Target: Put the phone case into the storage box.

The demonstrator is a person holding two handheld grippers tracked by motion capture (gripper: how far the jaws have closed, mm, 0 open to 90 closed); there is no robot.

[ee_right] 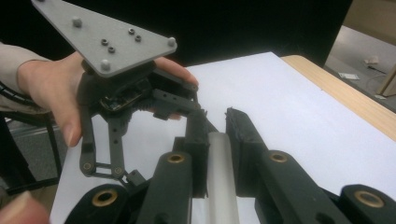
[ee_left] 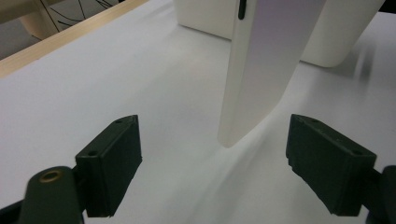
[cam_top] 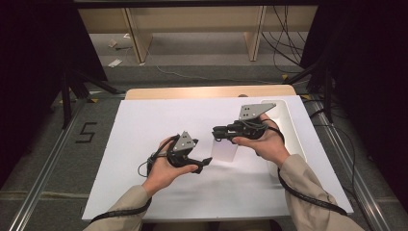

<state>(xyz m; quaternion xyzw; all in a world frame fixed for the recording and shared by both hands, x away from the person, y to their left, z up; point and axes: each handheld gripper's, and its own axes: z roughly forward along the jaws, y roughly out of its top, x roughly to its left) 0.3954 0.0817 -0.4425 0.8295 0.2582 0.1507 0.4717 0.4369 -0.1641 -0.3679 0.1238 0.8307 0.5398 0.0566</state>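
Note:
A flat white plastic piece (cam_top: pixel 225 150) hangs edge-down just above the white table (cam_top: pixel 144 125). My right gripper (cam_top: pixel 217 133) is shut on its top edge; the right gripper view has the jaws (ee_right: pixel 215 122) clamped on the white piece (ee_right: pixel 219 177). My left gripper (cam_top: pixel 206 162) points at it from the left. In the left gripper view its jaws (ee_left: pixel 212 121) stand wide apart, with the white piece (ee_left: pixel 261 70) hanging between them and touching neither pad. The left gripper's grey plate (ee_right: pixel 107 39) and the hand that holds it appear beyond the right jaws.
A long white tray (cam_top: pixel 291 126) lies along the table's right side, just behind the right hand, and reappears as the tray (ee_left: pixel 336 42) behind the hanging piece. A wooden strip (cam_top: pixel 207 91) borders the far edge. Black stands and cables flank the table on the floor.

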